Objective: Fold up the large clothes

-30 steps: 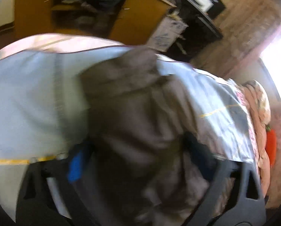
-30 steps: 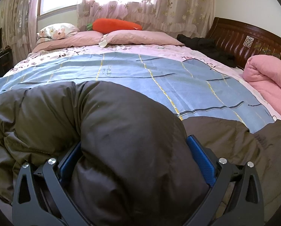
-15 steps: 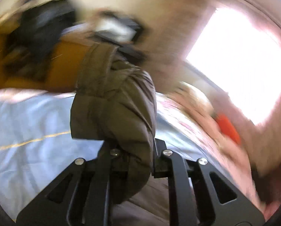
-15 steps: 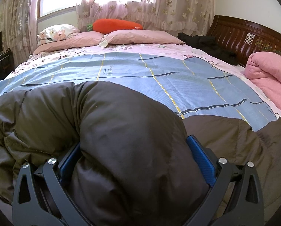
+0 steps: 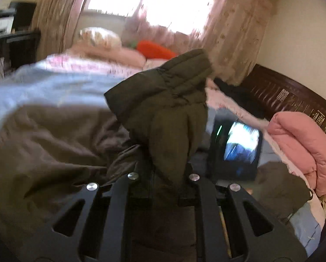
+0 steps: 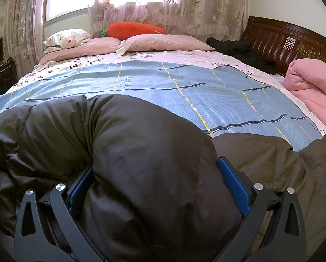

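Note:
A large dark olive-brown puffer jacket (image 6: 53, 135) lies across the near part of the bed. My left gripper (image 5: 163, 174) is shut on a sleeve (image 5: 169, 100) of the jacket and holds it up above the jacket body (image 5: 49, 144). My right gripper (image 6: 154, 179) has its jaws wide apart around a thick fold of the jacket (image 6: 154, 152), its blue pads (image 6: 232, 181) pressing both sides. The other gripper's screen (image 5: 237, 146) shows in the left wrist view.
The bed has a blue checked sheet (image 6: 163, 87). Pink pillows (image 6: 163, 42) and an orange carrot plush (image 6: 132, 30) lie at the far side. A rolled pink quilt (image 6: 313, 87) and a black garment (image 6: 241, 52) sit by the dark wooden headboard (image 6: 289, 41) on the right.
My left gripper closed on the sleeve, lifted it and swung round from the cabinet side toward the window and headboard. My right gripper has stayed in place on the fold.

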Tool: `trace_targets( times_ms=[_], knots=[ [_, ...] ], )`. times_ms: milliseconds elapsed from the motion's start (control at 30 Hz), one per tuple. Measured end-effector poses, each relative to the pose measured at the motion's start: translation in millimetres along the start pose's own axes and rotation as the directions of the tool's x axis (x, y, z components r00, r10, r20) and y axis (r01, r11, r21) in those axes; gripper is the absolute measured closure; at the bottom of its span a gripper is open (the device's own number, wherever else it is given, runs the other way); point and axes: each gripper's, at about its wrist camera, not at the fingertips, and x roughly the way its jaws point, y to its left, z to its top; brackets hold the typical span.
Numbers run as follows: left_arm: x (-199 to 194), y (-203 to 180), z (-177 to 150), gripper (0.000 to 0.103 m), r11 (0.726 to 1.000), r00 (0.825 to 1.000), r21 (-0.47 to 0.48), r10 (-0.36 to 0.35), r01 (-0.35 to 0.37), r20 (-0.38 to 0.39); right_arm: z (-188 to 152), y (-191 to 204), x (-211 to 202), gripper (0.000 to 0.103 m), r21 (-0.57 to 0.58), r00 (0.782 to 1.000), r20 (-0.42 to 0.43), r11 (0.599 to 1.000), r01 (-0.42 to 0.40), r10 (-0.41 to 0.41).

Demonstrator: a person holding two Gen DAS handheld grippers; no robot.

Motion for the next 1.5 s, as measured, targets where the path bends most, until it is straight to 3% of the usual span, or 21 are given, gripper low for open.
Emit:
trace_targets(
  times_ms=[133, 267, 433, 500, 533, 567, 600, 633, 667, 733, 800, 867, 933, 1033, 1100, 1167, 1233, 1267, 1300, 1400, 1500],
  knots=[
    [22.8, 20.1, -27.4, 0.09, 0.999, 0.999, -0.023, -0.031, 0.03, -0.036, 0.3, 0.1, -0.1, 0.001, 0.003, 1.0, -0.001, 1.0, -0.004, 0.004],
    [28.4, 33.1, -38.6, 0.088, 0.992, 0.995, -0.105, -0.082, 0.076, -0.052, 4.8, 5.0, -2.2, 0.001, -0.001, 1.0, -0.018, 1.0, -0.007, 0.007],
    [22.2, 27.8, -38.7, 0.088, 0.992, 0.995, -0.096, -0.083, 0.078, -0.05, 16.6, -4.5, -11.2, 0.001, 0.004, 0.993, -0.111, 1.0, -0.03, 0.03],
    [21.8, 21.9, -36.4, 0.085, 0.995, 0.996, -0.078, -0.071, 0.067, -0.054, 17.2, -14.9, -25.6, 0.001, 0.024, 0.994, -0.108, 0.999, -0.031, 0.034],
    [20.7, 13.6, -33.6, 0.075, 0.998, 0.997, -0.039, -0.052, 0.05, -0.061, 14.8, -18.1, -35.2, 0.001, 0.019, 0.996, -0.085, 0.999, -0.03, 0.032],
    [15.2, 4.1, -31.3, 0.036, 0.998, 0.996, 0.01, -0.056, 0.056, -0.067, 12.0, -19.8, -40.0, 0.001, 0.002, 0.997, -0.071, 1.0, -0.024, 0.024],
    [9.7, -6.6, -31.9, 0.008, 0.994, 0.994, 0.069, -0.084, 0.089, -0.076, 6.4, -16.6, -46.5, 0.001, -0.041, 0.999, -0.052, 0.999, -0.001, -0.001],
    [2.8, -21.6, -32.5, 0.002, 0.982, 0.99, 0.141, -0.116, 0.127, -0.082, 1.6, -16.7, -48.2, 0.001, -0.063, 0.999, -0.045, 0.998, 0.011, -0.014],
    [-9.0, -43.0, -34.1, 0.002, 0.961, 0.992, 0.252, -0.1, 0.117, -0.077, -2.5, -18.9, -48.2, 0.001, -0.074, 0.999, -0.043, 0.997, 0.011, -0.014],
    [-27.1, -63.7, -35.3, 0.002, 0.921, 0.998, 0.385, -0.043, 0.057, -0.043, -9.1, -31.0, -44.2, 0.001, -0.022, 0.997, -0.067, 0.999, -0.026, 0.024],
    [-55.7, -65.0, -25.9, 0.002, 0.894, 0.988, 0.425, -0.155, 0.141, -0.003, -13.5, -41.5, -37.1, 0.001, 0.045, 0.993, -0.099, 0.997, -0.068, 0.072],
    [-75.0, -54.8, -2.4, 0.002, 0.905, 0.984, 0.405, -0.168, 0.13, 0.06, -15.7, -45.7, -34.7, 0.001, 0.075, 0.99, -0.106, 0.993, -0.087, 0.095],
    [-80.7, -36.8, 30.0, 0.002, 0.935, 0.985, 0.352, -0.107, 0.053, 0.136, -16.3, -42.4, -33.3, 0.001, 0.077, 0.99, -0.103, 0.993, -0.085, 0.092],
    [-75.1, 9.6, 67.3, 0.002, 0.969, 0.972, 0.21, 0.087, -0.134, 0.219, -18.5, -37.8, -33.0, 0.001, 0.071, 0.993, -0.095, 0.995, -0.069, 0.075],
    [-54.8, 55.2, 77.6, 0.002, 0.978, 0.965, 0.093, 0.166, -0.187, 0.201, -21.1, -39.0, -33.6, 0.001, 0.072, 0.994, -0.089, 0.995, -0.065, 0.071],
    [-20.0, 107.9, 68.7, 0.002, 0.967, 0.963, 0.02, 0.249, -0.253, 0.105, -24.8, -43.1, -34.2, 0.001, 0.076, 0.994, -0.084, 0.995, -0.068, 0.075],
    [28.5, 153.0, 41.8, 0.002, 0.95, 0.947, -0.002, 0.311, -0.312, -0.085, -28.6, -45.7, -34.0, 0.001, 0.085, 0.994, -0.077, 0.994, -0.075, 0.082],
    [45.7, 166.5, 22.7, 0.002, 0.955, 0.95, -0.01, 0.295, -0.298, -0.106, -29.6, -47.4, -32.9, 0.001, 0.088, 0.993, -0.077, 0.993, -0.078, 0.085],
    [43.4, 167.8, 17.8, 0.002, 0.956, 0.953, -0.013, 0.291, -0.293, -0.079, -31.5, -47.5, -31.9, 0.001, 0.097, 0.993, -0.078, 0.992, -0.081, 0.089],
    [50.8, 161.6, 15.7, 0.002, 0.946, 0.943, 0.02, 0.323, -0.323, -0.074, -29.4, -53.8, -33.4, 0.001, 0.121, 0.991, -0.087, 0.989, -0.085, 0.096],
    [51.4, 168.0, 14.2, 0.002, 0.951, 0.948, 0.006, 0.309, -0.31, -0.081, -17.7, -62.5, -62.2, 0.001, 0.189, 0.997, -0.067, 0.982, -0.015, 0.028]
  ],
)
